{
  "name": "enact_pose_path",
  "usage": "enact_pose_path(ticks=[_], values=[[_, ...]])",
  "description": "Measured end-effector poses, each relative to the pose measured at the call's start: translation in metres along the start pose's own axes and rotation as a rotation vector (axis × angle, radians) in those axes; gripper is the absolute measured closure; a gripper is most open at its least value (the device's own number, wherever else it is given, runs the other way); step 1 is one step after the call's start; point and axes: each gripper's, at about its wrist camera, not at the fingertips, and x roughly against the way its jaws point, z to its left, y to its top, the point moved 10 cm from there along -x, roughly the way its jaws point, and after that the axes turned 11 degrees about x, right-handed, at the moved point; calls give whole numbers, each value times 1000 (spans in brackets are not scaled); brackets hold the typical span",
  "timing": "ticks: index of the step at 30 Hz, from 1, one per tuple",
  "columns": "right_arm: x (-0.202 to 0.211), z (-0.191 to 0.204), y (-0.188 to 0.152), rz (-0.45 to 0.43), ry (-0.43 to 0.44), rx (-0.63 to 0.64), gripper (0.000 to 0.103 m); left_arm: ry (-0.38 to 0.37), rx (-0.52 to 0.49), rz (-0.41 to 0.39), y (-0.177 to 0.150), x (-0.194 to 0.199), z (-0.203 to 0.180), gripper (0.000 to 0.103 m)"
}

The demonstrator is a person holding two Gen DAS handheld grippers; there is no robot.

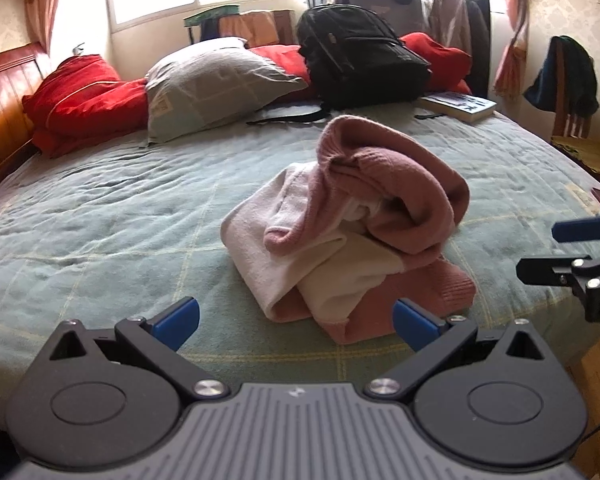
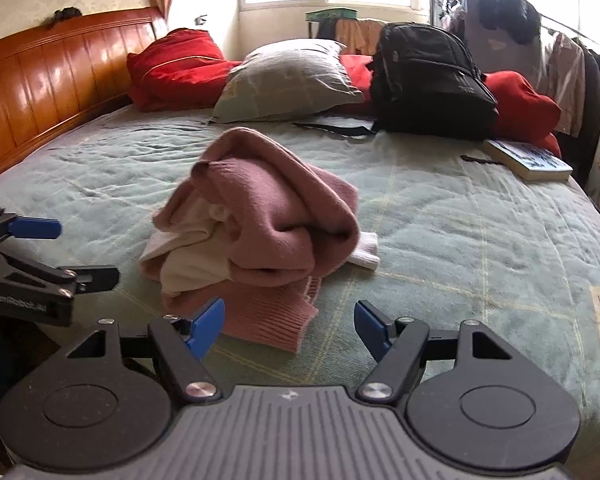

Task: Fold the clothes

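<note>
On the bed (image 1: 100,208), a crumpled pink sweater (image 1: 364,216) awaits folding, so the left gripper (image 1: 296,320) and right gripper (image 2: 290,324) hover beside it, jaws spread and empty.

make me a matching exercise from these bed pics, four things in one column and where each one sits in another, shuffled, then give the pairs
Things:
1. pink sweater
2. black backpack
3. book
4. grey pillow

Places:
A. near the bed's right edge, beside the red cushion
B. crumpled mid-bed, just ahead of both open grippers
C. between the red pillow and the backpack
D. far side of the bed, below the clothes rack

Pairs: 1-B, 2-D, 3-A, 4-C
</note>
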Motion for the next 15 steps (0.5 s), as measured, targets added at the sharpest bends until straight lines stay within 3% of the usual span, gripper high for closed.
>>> enact_pose_path(ticks=[9,12,15], values=[[-32,-18,21,15,1,9,25,-88,-61,-80,19,-28,-9,1],[-45,-28,34,-11,1,34,16,-74,-60,-83,24,-41,-6,1],[-56,-37,46,-45,4,81,15,-61,-58,-85,30,-53,-3,1]])
